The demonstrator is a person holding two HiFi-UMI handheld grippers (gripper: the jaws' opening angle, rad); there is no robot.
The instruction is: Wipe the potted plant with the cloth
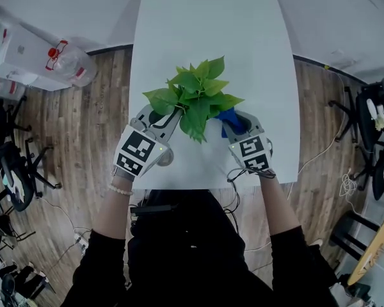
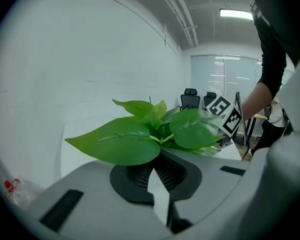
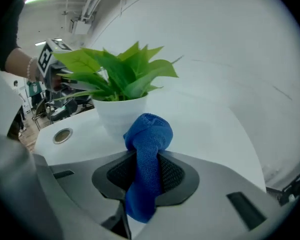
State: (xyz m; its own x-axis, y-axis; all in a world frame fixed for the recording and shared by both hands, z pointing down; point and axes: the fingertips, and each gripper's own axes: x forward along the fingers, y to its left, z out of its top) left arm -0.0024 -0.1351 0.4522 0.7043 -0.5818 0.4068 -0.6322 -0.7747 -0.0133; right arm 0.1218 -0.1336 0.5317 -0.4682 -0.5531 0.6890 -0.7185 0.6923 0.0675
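The potted plant (image 1: 195, 98) stands near the front edge of the white table (image 1: 211, 18); its broad green leaves hide most of the pot from above. The white pot (image 3: 121, 114) shows in the right gripper view. My right gripper (image 1: 235, 121) is just right of the plant, shut on a bunched blue cloth (image 3: 147, 144) that sticks out past its jaws towards the pot. My left gripper (image 1: 174, 115) reaches into the foliage from the left with its jaws shut. A large leaf (image 2: 117, 141) lies right over its tips (image 2: 157, 176); I cannot tell whether the leaf is pinched.
A round cable hole (image 3: 63, 135) sits in the tabletop beside the pot. Office chairs stand on the wooden floor at the left (image 1: 6, 165) and right (image 1: 374, 126). Clear plastic containers (image 1: 64, 59) lie at the upper left. The table's front edge is close to my body.
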